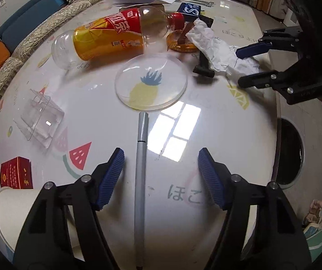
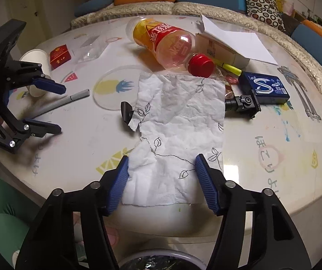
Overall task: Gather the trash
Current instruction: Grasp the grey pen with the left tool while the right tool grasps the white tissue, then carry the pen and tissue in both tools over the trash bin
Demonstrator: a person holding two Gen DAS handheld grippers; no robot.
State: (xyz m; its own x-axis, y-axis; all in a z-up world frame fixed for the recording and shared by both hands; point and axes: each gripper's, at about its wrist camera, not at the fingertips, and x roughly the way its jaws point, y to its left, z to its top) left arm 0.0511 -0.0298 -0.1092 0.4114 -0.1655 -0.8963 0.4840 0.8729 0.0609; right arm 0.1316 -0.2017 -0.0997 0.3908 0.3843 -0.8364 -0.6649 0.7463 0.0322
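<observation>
A crumpled white tissue with drawn leaves lies flat on the round table. My right gripper stands open over its near edge, the left pad at the tissue's side and the right pad above it, with no pinch to be seen. The left wrist view shows the same right gripper astride the tissue. A grey pen lies on the table between the pads of my left gripper, which is open and clear of it. An empty orange-labelled bottle with a red cap lies on its side further back.
Around are a clear round lid, a tipped paper cup, a red box, a clear plastic box, a blue gum pack, a black clamp, a yellow highlighter and white paper. A round bin opening sits beside the table.
</observation>
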